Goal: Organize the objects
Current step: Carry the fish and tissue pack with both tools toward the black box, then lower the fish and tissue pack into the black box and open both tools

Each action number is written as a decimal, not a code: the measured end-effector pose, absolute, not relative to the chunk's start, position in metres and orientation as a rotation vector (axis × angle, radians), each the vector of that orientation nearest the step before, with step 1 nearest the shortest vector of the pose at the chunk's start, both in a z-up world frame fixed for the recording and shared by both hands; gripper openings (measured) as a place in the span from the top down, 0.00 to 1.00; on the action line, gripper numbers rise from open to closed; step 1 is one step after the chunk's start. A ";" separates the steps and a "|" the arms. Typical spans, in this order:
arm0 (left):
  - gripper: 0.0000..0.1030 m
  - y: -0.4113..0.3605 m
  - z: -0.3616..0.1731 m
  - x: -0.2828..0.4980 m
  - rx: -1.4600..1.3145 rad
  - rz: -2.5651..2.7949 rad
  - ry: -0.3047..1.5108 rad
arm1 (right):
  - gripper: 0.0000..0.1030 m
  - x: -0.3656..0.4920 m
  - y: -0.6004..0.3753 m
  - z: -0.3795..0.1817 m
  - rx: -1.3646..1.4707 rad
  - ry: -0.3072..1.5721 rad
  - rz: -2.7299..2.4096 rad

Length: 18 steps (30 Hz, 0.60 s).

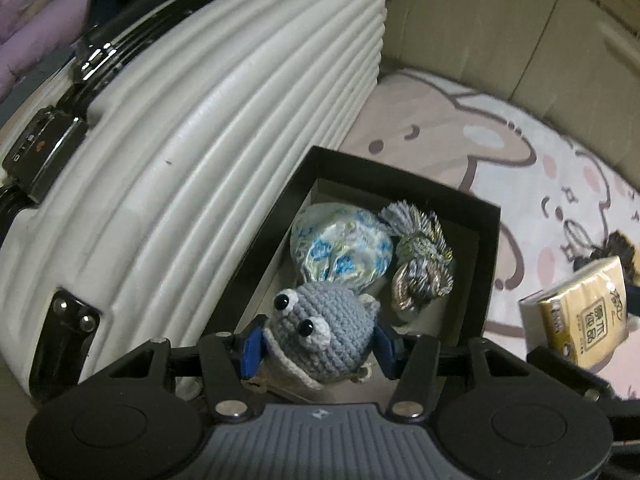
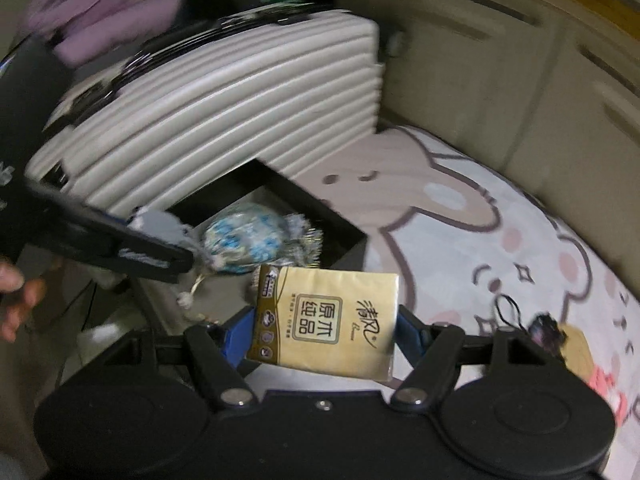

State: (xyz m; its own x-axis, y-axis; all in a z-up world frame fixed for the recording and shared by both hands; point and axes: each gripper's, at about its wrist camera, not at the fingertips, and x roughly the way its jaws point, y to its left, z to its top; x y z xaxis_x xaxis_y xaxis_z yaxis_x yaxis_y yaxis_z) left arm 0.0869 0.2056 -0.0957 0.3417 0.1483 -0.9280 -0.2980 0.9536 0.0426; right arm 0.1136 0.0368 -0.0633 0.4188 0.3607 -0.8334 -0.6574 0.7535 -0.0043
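Observation:
My left gripper is shut on a grey crocheted toy with bead eyes, held over the near end of an open black box. In the box lie a blue-flowered silk pouch and a silver tassel ornament. My right gripper is shut on a gold tissue pack, held just right of the box. The left gripper's arm with the toy shows at the left in the right wrist view. The tissue pack also shows in the left wrist view.
A white ribbed suitcase lies against the box's left side. All rest on a pink cartoon rug. Beige cabinet fronts stand behind. A small dark and yellow item lies on the rug at right. Purple cloth is far left.

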 end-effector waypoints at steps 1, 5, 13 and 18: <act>0.46 0.205 -0.097 0.088 -0.130 0.293 1.192 | 0.29 0.111 0.041 -0.064 -0.378 0.935 0.674; 0.46 0.207 -0.099 0.089 -0.101 0.321 1.198 | 0.29 0.104 0.054 -0.068 -0.450 0.909 0.741; 0.46 0.216 -0.108 0.089 -0.141 0.375 1.223 | 0.29 0.097 0.074 -0.073 -0.539 0.882 0.841; 0.41 0.224 -0.114 0.088 -0.172 0.426 1.240 | 0.29 0.096 0.082 -0.077 -0.569 0.875 0.876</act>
